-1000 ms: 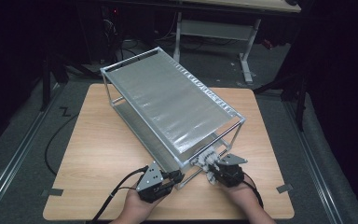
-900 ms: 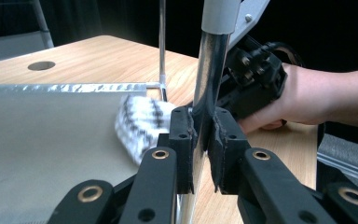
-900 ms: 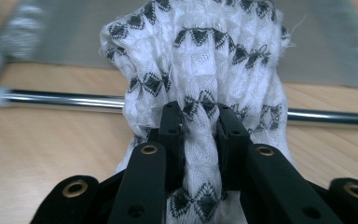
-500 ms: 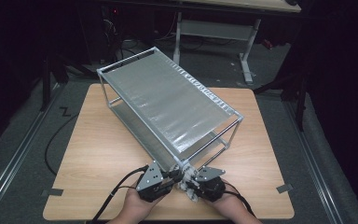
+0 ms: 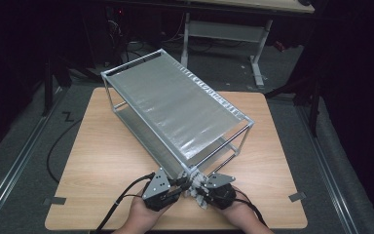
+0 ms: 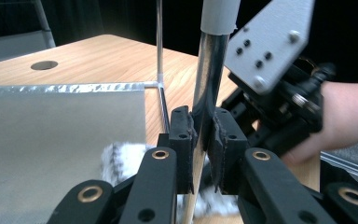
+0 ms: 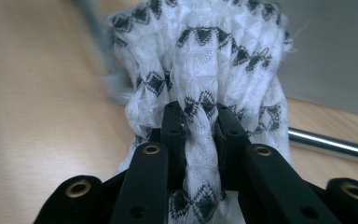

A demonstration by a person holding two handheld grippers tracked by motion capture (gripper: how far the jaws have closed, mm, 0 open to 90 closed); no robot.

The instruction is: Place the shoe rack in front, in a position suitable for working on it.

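Left gripper (image 6: pixel 203 140) clamps the rack's near corner post (image 6: pixel 209 79), its jaws pressed on the chrome tube. Right gripper (image 7: pixel 200 126) has just been closing and pinches a bunched white cloth (image 7: pixel 200 60) with black diamonds, held against that corner at the wooden table's (image 5: pixel 102 146) near edge, beside the silver two-tier rack (image 5: pixel 175 107).

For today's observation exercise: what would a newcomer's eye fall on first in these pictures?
A big silver rack stands slantwise across the wooden table. At its near corner, the left gripper is shut on an upright post, while the right gripper pinches a white cloth with black diamonds.
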